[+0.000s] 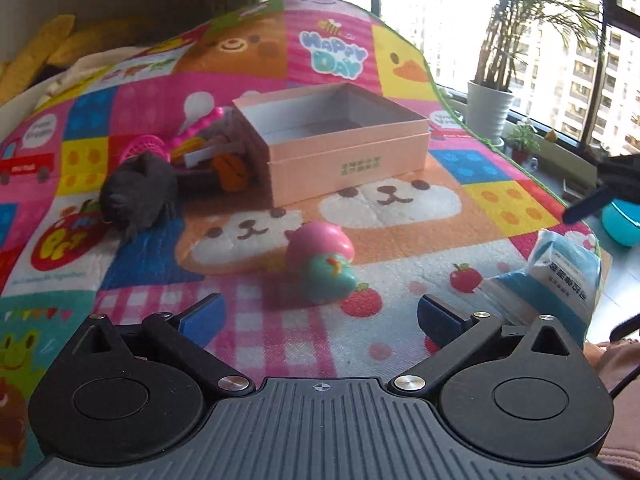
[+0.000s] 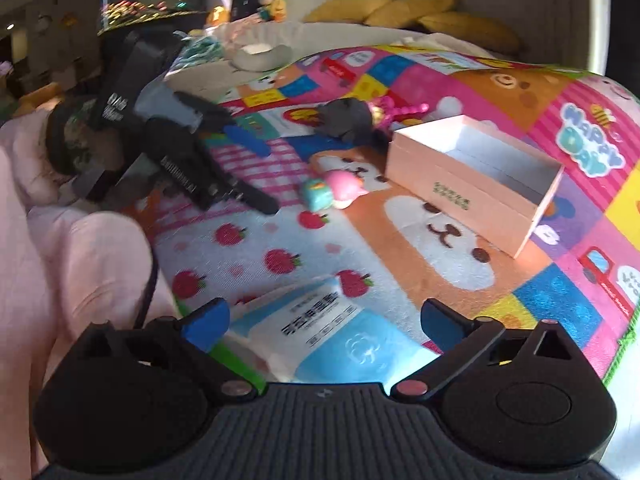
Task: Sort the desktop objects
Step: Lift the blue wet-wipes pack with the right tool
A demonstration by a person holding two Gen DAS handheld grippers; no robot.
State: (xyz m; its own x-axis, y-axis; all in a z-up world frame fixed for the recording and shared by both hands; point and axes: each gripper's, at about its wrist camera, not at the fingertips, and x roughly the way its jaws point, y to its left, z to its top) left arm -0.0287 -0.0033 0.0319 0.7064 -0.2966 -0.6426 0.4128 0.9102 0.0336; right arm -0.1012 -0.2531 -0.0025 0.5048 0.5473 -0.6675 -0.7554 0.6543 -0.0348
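An open, empty pink box (image 1: 340, 148) stands on the colourful mat (image 1: 420, 216); it also shows in the right wrist view (image 2: 472, 184). A pink and teal toy (image 1: 322, 264) lies just ahead of my open, empty left gripper (image 1: 320, 316), and shows in the right wrist view (image 2: 332, 192). A dark plush toy (image 1: 138, 192) and a pile of pink and orange toys (image 1: 200, 148) lie left of the box. A blue and white tissue pack (image 2: 320, 336) lies between the fingers of my open right gripper (image 2: 324, 320). The left gripper also shows in the right wrist view (image 2: 256, 172).
The mat's edge runs along the right in the left wrist view, with a potted plant (image 1: 490, 112) and a teal bowl (image 1: 622, 224) beyond it. A grey bowl (image 2: 262, 56) and yellow cushions (image 2: 420, 12) sit behind the mat. My pink sleeve (image 2: 80, 264) is at left.
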